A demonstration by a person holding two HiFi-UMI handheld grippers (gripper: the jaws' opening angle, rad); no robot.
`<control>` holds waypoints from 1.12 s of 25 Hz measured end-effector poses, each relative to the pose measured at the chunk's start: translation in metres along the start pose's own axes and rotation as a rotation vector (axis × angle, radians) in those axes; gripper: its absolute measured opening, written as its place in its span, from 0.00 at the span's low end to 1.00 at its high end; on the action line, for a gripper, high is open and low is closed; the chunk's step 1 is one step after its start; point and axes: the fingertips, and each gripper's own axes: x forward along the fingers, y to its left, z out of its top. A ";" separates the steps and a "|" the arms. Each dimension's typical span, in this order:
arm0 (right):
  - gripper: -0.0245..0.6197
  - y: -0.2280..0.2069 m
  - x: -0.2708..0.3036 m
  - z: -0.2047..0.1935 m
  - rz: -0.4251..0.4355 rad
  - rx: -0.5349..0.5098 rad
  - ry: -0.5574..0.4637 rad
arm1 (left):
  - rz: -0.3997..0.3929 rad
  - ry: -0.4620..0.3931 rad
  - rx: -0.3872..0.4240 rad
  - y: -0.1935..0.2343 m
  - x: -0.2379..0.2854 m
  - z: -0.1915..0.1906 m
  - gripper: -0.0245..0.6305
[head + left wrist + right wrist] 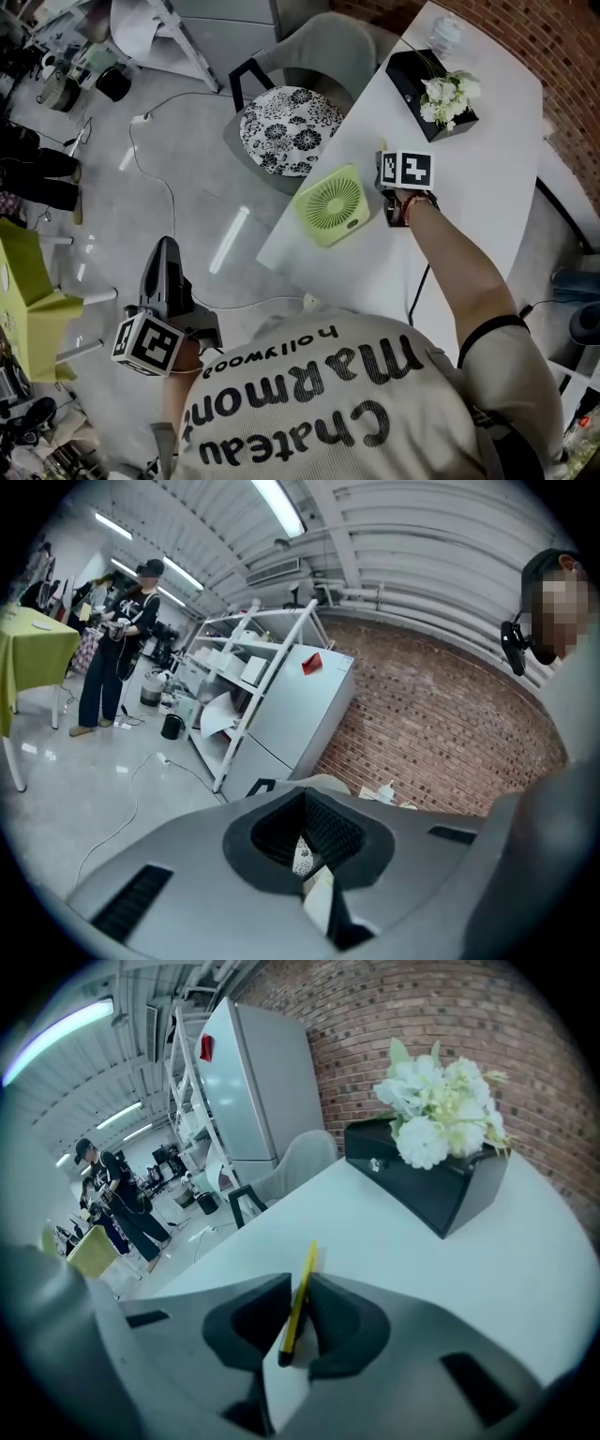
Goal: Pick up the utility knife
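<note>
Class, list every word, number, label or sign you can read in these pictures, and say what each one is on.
"Chatea" and "MaRmon": big black letters on the person's shirt, upside down, ends hidden.
"hollywood": small print on the same shirt.
Left marker cube and right marker cube: square patterns only, no letters.
Red label on the grey cabinet: too small to read.

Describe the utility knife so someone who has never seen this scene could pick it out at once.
On the white table, near the black box of white flowers, find the right tongs. The utility knife is the slim yellow stick pinched between them, unlike the bulky box and the square green fan.
</note>
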 end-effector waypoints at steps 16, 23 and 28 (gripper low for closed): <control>0.10 -0.006 -0.014 -0.014 0.012 0.084 0.026 | -0.020 0.000 -0.005 -0.004 -0.002 -0.001 0.04; 0.09 -0.003 -0.031 -0.015 0.039 0.136 0.009 | -0.054 0.009 -0.010 -0.012 0.001 -0.004 0.04; 0.09 0.002 -0.047 -0.008 0.054 0.151 -0.023 | -0.084 0.009 -0.013 -0.018 0.002 -0.003 0.04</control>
